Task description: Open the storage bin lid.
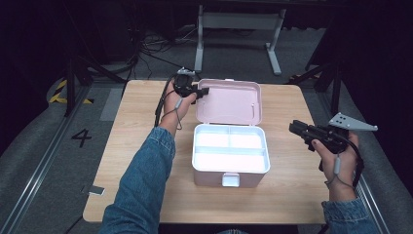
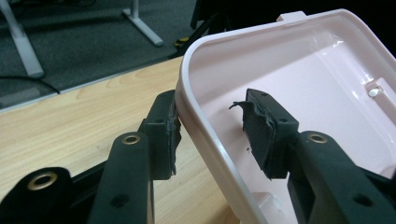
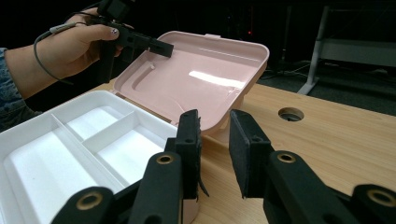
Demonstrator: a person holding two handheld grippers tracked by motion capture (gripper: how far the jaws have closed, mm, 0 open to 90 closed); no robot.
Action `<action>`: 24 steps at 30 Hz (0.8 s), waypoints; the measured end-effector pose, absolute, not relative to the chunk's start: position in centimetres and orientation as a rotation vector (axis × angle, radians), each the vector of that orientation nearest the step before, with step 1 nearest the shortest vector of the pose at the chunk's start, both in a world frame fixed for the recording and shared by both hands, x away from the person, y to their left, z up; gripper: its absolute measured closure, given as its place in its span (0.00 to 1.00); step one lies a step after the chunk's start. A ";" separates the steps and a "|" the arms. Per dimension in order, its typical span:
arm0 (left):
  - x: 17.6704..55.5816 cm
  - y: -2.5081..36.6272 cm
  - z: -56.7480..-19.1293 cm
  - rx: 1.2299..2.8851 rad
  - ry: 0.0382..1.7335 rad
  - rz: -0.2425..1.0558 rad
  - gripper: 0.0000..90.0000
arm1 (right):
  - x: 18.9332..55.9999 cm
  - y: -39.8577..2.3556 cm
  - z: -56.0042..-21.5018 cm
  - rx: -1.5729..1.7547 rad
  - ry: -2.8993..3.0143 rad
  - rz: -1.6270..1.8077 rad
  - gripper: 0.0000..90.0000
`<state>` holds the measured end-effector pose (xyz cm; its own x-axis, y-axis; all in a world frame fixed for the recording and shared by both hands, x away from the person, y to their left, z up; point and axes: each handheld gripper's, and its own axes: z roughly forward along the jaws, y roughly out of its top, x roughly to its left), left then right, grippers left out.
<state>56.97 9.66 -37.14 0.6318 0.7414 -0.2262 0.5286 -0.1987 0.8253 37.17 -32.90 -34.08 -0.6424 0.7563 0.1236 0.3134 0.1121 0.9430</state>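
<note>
While the pink box [image 1: 229, 168] sat at the middle of the tabletop [image 1: 141, 112] with its lid [image 1: 229, 101] raised, the left hand-held gripper [image 2: 210, 130] straddled the lid's left rim, jaws spread and not clamped, apparently to steady it. Right hand-held gripper [image 3: 214, 140] hovered beside the box, jaws parted, holding nothing.

The box lid [image 2: 299, 88] is glossy pink plastic, smooth and catching glare. The tray [image 3: 79, 140] below it is matt white plastic. The table [image 1: 292, 185] under both is pale wood grain. The pads [image 2: 261, 126] astride the lid's rim look rough, frayed black foam.
</note>
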 end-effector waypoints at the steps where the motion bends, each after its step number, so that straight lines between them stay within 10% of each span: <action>1: 57.0 9.7 -37.2 1.871 1.014 0.270 0.63 | 37.2 -32.9 -34.1 1.039 2.008 1.543 0.83; 24: 57.8 9.5 -38.9 1.949 1.051 0.237 0.63 | 37.0 -33.3 -34.2 1.050 2.012 1.543 0.82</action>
<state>57.83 9.46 -38.87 0.6228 0.7495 -0.2242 0.5809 -0.2512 0.7742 36.98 -33.30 -34.15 -0.6407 0.7568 0.1298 0.3216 0.1110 0.9404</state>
